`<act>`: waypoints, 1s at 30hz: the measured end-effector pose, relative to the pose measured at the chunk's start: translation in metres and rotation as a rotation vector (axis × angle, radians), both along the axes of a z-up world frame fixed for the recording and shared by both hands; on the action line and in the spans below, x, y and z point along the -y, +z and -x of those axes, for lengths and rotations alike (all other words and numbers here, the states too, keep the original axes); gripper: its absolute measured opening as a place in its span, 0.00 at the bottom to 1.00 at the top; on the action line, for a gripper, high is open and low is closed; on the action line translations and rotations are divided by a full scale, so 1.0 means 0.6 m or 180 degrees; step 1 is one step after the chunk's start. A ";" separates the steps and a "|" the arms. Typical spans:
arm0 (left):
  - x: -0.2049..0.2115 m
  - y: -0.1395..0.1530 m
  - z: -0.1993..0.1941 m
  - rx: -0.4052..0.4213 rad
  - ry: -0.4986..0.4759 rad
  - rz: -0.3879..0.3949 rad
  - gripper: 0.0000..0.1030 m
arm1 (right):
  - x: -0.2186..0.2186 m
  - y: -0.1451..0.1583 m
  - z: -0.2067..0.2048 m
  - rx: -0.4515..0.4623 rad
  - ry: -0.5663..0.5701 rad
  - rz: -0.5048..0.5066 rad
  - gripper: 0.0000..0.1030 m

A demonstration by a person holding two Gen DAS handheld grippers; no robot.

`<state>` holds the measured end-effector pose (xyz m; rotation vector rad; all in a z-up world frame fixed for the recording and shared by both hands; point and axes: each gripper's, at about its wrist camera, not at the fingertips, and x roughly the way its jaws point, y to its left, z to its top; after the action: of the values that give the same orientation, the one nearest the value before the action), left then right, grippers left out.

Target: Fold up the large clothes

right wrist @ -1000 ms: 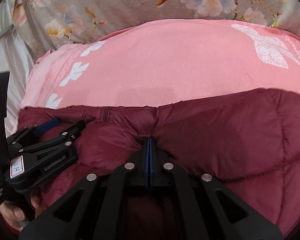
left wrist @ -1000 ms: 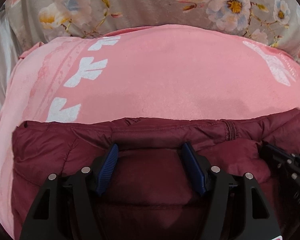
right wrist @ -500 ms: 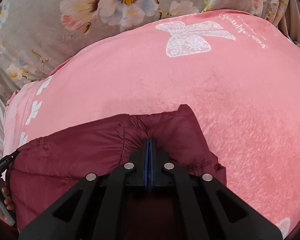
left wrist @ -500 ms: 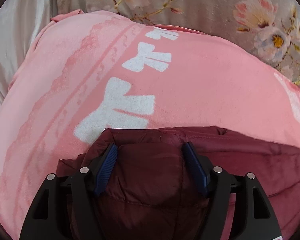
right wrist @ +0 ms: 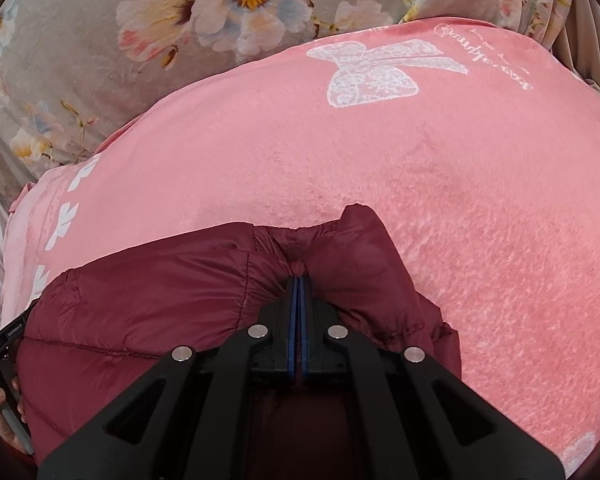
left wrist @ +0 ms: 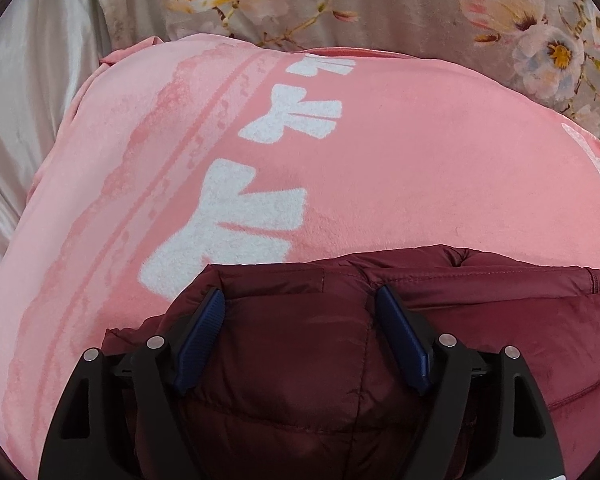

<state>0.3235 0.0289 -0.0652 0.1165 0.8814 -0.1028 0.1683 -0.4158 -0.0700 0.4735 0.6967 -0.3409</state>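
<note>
Maroon puffer jacket lies bunched on a pink blanket with white bow prints, at six o'clock in both views. Left gripper: jaws opening, jacket fabric between the blue pads, not pinched. Right gripper: jaws closed, gripping a jacket fold. Floral bedspread lies beyond at twelve o'clock.

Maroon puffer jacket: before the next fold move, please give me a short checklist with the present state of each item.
1. Right gripper pinches the maroon jacket: ok.
2. Left gripper free of fabric: not ok, jaws opening, jacket bulges between the pads.
3. Jacket lies on the pink blanket, not off its edge: ok.
4. Folded edge straight: cannot tell.
5. Zipper closed: cannot tell.
</note>
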 end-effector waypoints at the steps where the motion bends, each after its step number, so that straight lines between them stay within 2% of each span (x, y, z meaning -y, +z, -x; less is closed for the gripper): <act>1: 0.001 0.000 0.000 0.0002 0.0002 -0.0008 0.75 | 0.001 0.000 0.000 0.0004 -0.0002 -0.0009 0.00; 5: 0.001 0.003 0.000 -0.0006 0.0001 -0.0011 0.74 | -0.002 0.007 -0.003 -0.0016 -0.0034 0.0048 0.00; 6: 0.000 0.009 0.001 -0.0018 0.0009 -0.0018 0.74 | -0.008 0.015 -0.001 -0.0049 -0.0081 0.0154 0.00; 7: -0.001 0.017 0.003 -0.0034 0.0028 -0.0040 0.70 | -0.025 0.034 0.008 -0.0043 -0.0129 0.0312 0.04; 8: -0.006 0.039 0.017 -0.0032 0.0048 0.0010 0.67 | -0.040 0.051 0.018 0.0054 -0.0060 0.0345 0.04; 11: -0.002 0.110 0.071 0.0175 -0.0127 0.0344 0.68 | -0.112 0.109 0.047 0.0292 0.0317 0.0415 0.04; 14: 0.042 0.149 0.131 0.0336 -0.0407 0.0340 0.70 | -0.185 0.128 0.054 0.0307 0.0681 0.0361 0.04; 17: 0.091 0.119 0.170 0.0185 -0.0592 0.0212 0.70 | -0.236 0.116 0.054 0.0226 0.0865 0.0316 0.04; 18: 0.103 0.102 0.181 0.0127 -0.0615 0.0176 0.70 | -0.250 0.109 0.055 0.0199 0.0891 0.0344 0.08; 22: 0.126 0.038 0.207 -0.0055 -0.0610 0.0146 0.70 | -0.277 0.081 0.055 0.0082 0.0902 0.0442 0.08; 26: 0.127 0.016 0.217 0.0023 -0.0541 0.0130 0.72 | -0.281 0.059 0.053 0.0068 0.0878 0.0477 0.08; 30: 0.131 0.002 0.219 0.0147 -0.0528 0.0058 0.75 | -0.298 0.045 0.052 0.0047 0.0839 0.0647 0.08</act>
<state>0.1919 -0.0496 -0.0642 0.1743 0.8238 -0.2621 0.1372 -0.2367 -0.0431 0.1874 0.6926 -0.1572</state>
